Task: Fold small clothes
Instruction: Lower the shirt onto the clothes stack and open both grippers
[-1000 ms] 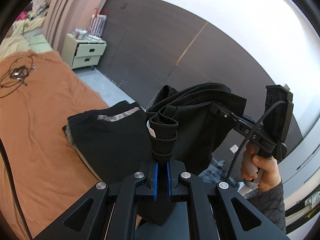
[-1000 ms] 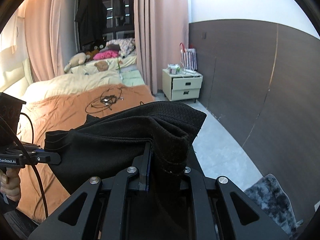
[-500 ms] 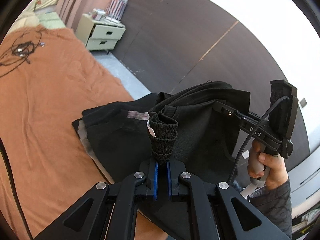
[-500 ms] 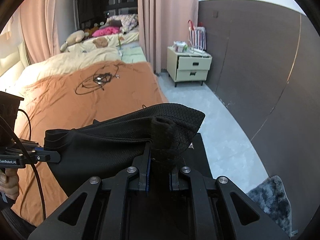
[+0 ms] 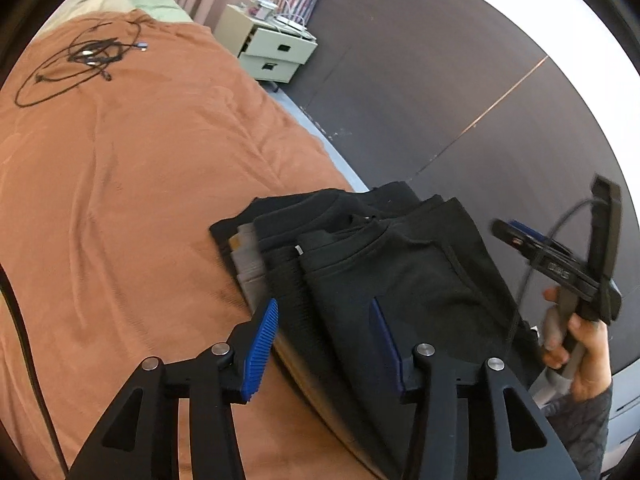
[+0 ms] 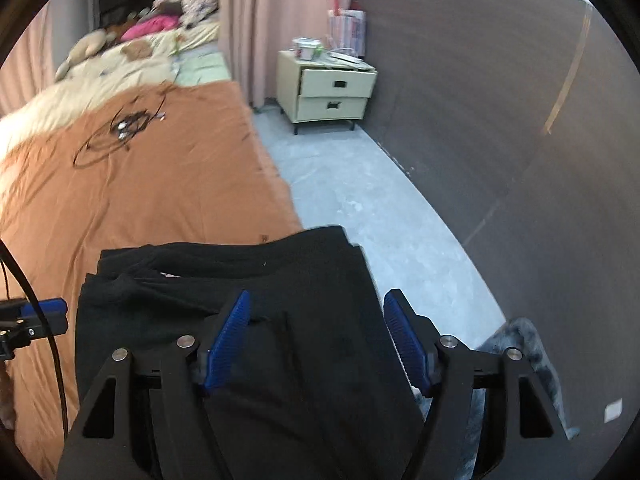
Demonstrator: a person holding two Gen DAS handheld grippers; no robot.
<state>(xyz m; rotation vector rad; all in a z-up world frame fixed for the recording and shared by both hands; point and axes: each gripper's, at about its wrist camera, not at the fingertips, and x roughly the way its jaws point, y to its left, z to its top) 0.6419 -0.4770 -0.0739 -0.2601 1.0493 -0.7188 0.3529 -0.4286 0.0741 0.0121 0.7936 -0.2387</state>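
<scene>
Nearest in the left wrist view, the left gripper (image 5: 324,344) stands with its blue-padded jaws spread wide and nothing between them, poised over the near edge of a stack of folded clothes (image 5: 304,256). In the right wrist view the right gripper (image 6: 318,340) is likewise spread apart, empty, above the same pile. Off to the right of the left view, a hand (image 5: 576,344) holds the other gripper's handle, with a cable looping up from it.

The stack lies on the orange bedspread (image 5: 120,184), close to the bed's edge beside the grey floor (image 6: 360,184). A shaggy grey rug (image 6: 524,344) shows past the right gripper's finger. Farther up the bed a tangle of black cable (image 5: 84,56) rests on the spread, well apart from the clothes. Beyond stand a cream nightstand (image 6: 328,88) with two drawers, pink curtains (image 6: 260,12), a dark panelled wall (image 5: 420,92), and soft toys on pale bedding at the far end.

Half a second ago both grippers were clamped on the black garment (image 5: 400,272), holding it bunched in the air; now both have let go and it lies flat on top of the stack.

The garment is black, folded into a rough rectangle, its rounded neckline turned away from the grippers. Beneath it show further dark pieces and a grey one, their edges stepped toward the left.
</scene>
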